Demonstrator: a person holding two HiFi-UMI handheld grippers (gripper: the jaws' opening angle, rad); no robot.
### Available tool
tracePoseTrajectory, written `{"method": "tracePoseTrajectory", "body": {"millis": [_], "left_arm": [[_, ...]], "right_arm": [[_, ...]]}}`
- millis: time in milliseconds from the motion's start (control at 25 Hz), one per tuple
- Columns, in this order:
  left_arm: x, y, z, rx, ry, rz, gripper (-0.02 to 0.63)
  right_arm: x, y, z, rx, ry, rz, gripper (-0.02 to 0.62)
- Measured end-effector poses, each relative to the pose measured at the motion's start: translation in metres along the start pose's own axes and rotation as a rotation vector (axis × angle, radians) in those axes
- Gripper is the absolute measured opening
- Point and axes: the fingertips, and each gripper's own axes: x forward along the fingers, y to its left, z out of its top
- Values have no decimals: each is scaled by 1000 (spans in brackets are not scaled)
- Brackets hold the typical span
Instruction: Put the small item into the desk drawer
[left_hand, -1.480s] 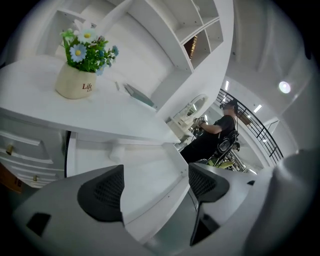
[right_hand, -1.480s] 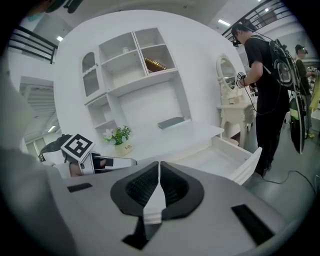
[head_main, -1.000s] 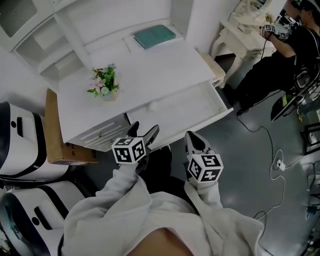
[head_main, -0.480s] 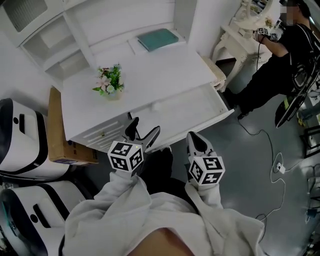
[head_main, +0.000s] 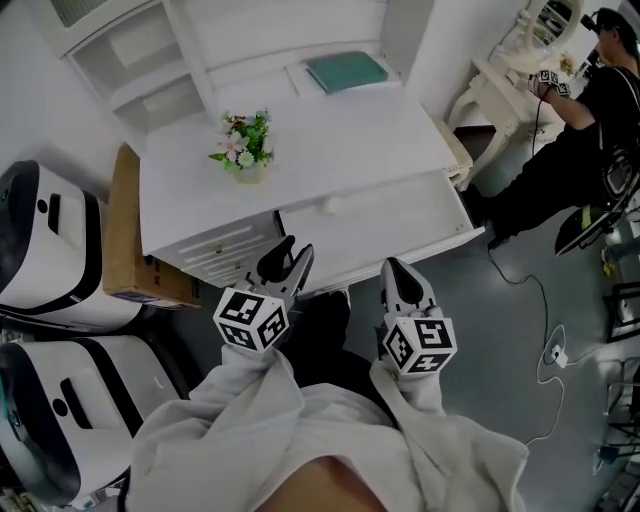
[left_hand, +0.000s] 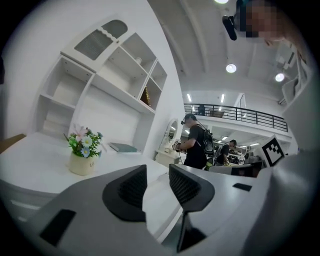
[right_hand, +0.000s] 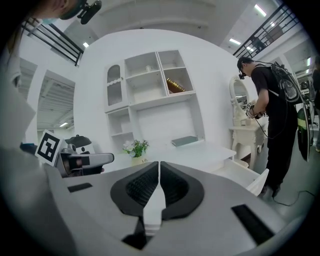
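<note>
The white desk (head_main: 330, 130) stands ahead of me with its drawer (head_main: 385, 225) pulled out toward me. My left gripper (head_main: 299, 245) hovers just in front of the drawer's left end. Its jaws have just been closing and still stand a little apart, with nothing between them in the left gripper view (left_hand: 157, 172). My right gripper (head_main: 392, 264) is held before the drawer's front edge. Its pads meet in the right gripper view (right_hand: 159, 165), and I see nothing gripped. I cannot make out a small item anywhere.
A flower pot (head_main: 243, 152) and a teal book (head_main: 347, 72) sit on the desk under a white shelf unit (head_main: 150, 50). A cardboard box (head_main: 125, 235) and white machines (head_main: 45, 245) stand to the left. A person (head_main: 570, 150) works at a dressing table (head_main: 500, 80) on the right; a cable (head_main: 545, 320) crosses the floor.
The left gripper's jaws have narrowed from wide open to a small gap. Both grippers have risen slightly toward the drawer, and the head view has shifted so the desk sits further right.
</note>
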Motion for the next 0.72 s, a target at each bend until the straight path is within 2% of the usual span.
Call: {"method": "tracePoseTrajectory", "body": {"millis": [120,200,560,720], "left_arm": [[-6,3,2,44,0,16,53],[-7,5,0,78,15,13,24],[-6,7,-5,119,34,-2,17],[-3,4,-10,108,45,-15,17]], "right_arm": [[2,2,2,1,-7,11,35],[4,3,2,7,-8,16,35],[10,0,0,-13,10,17,34],[13,1,-2,-15,25,27,34]]}}
